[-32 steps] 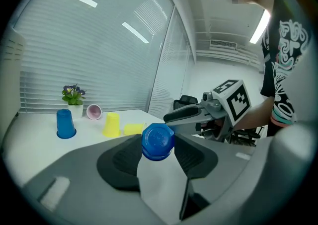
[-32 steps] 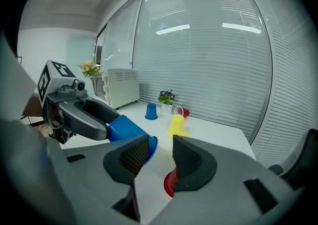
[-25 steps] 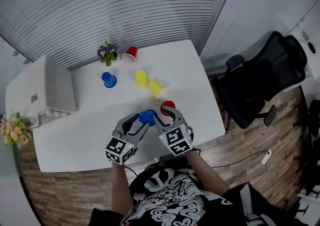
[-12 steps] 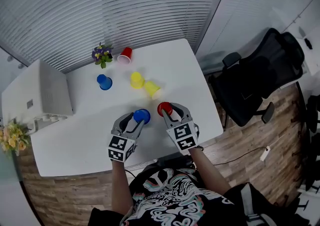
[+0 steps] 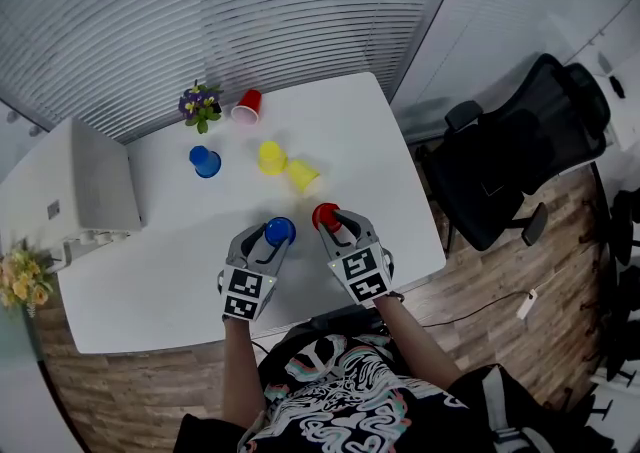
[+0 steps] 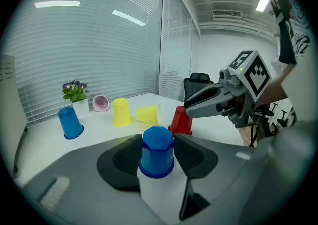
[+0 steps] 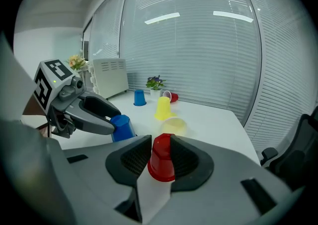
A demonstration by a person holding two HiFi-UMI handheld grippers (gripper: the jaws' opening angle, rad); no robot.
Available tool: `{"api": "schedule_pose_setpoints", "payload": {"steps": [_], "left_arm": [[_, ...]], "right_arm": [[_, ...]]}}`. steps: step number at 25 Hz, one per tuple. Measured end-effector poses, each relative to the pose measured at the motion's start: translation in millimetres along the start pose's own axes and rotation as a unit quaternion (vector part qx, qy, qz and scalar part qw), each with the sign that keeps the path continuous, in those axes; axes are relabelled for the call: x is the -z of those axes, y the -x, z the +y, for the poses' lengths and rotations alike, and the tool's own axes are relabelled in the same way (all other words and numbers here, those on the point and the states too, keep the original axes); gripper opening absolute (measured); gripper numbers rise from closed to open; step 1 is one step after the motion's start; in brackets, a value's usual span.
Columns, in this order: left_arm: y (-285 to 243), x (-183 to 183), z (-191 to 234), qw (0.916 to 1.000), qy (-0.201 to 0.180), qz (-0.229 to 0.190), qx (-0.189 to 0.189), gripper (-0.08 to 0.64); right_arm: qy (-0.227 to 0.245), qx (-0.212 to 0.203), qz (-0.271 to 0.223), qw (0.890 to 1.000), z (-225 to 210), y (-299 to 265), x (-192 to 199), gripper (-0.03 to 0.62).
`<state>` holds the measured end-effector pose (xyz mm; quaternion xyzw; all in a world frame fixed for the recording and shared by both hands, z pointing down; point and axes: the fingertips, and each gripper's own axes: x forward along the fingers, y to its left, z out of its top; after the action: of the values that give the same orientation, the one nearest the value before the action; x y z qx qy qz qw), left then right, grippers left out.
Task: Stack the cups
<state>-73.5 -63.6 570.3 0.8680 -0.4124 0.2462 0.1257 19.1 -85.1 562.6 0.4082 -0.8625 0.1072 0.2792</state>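
White worktop ahead of me. My left hand-held gripper pinches inverted blue cup over worktop's near half. My right hand-held gripper, jaws just closing, pinches inverted red cup just beside blue one. Behind them I see two yellow cups close together.

1 white surface with rounded corners, standing on a wood-plank floor.
1 small potted plant, purple flowers in a white pot, at the surface's far edge.
1 white box-shaped appliance at the surface's left end.
1 bunch of yellow flowers just beside the appliance.
1 black office chair right of the surface, apart from it.
Horizontal blinds behind.
1 thin cable with white plug on the floor.
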Motion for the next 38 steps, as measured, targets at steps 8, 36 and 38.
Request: {"api": "schedule_pose_setpoints", "payload": {"steps": [8,36,38], "left_arm": [[-2.8,-2.1,-2.0,0.9999,-0.011,0.005,0.001,0.202],[-7.6,-5.1,-3.8,1.0000,-0.004,0.002,-0.005,0.204],[-7.6,-5.4,-4.3,1.0000,-0.004,0.003,-0.005,0.206]], "right_arm": [[-0.005,-0.014,-0.007,1.000,7.4,-2.1,-3.2,0.100],[-0.013,-0.068,-0.019,0.997,34.2,-13.4,-14.9,0.109],[-0.020,-0.072,-0.028,0.997,34.8,-11.4,-18.1,0.120]]}}
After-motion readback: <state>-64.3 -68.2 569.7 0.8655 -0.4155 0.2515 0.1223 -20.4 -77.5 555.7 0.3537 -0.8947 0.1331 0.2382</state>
